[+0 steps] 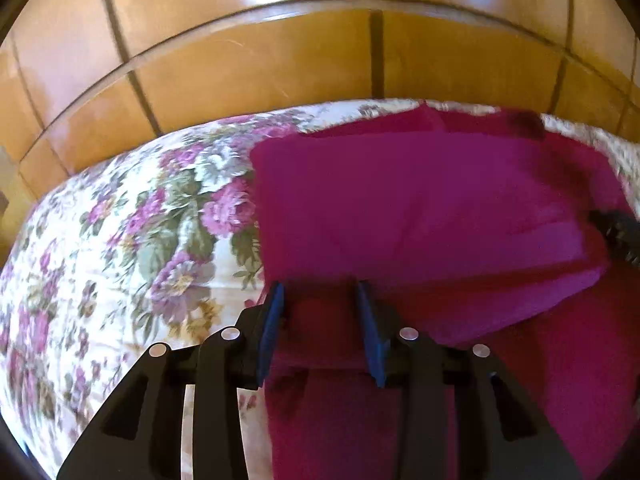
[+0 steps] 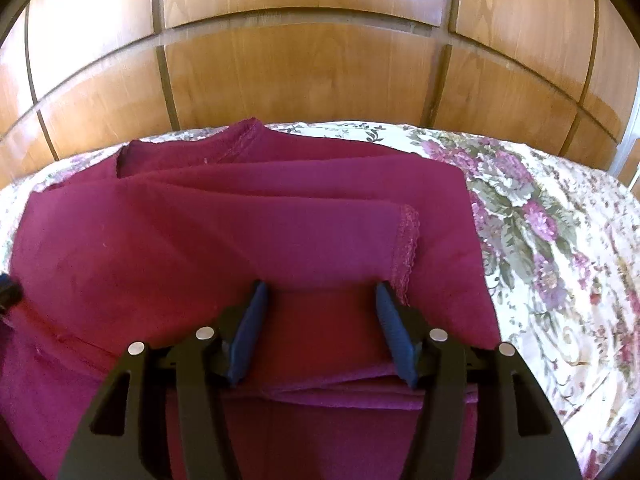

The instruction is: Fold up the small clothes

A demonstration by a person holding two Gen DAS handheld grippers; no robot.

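Spreading across most of the bed [image 1: 120, 240], with its flowered cover, lies the magenta garment [image 2: 240, 232], already doubled into several layers, and a wooden wardrobe [image 2: 300, 72] stands close behind it. Lying on soft bedding rather than a table, the cloth has nothing firm under it, so any push could drag the whole stack and wrinkle the cover beneath.

Next down in size, the folded top flap with its lace hem [image 2: 408, 240] sits skewed, not square to the layers below. If someone lifts only that flap, I judge the lower layers would slide apart and the fold would fan out.

The right tool [image 2: 320, 300] hovers over the near edge with its jaws standing wide and only flat cloth showing between them; nothing is pinched. The left tool [image 1: 320, 296] points at the garment's left side, its jaws set narrower but also apart, gripping nothing that I can see. The left view is smeared, so I cannot tell whether its pads touch the cloth.

With 2 tools so close together, closing too shallow would catch 1 layer alone; closing at uneven moments would twist the fold.
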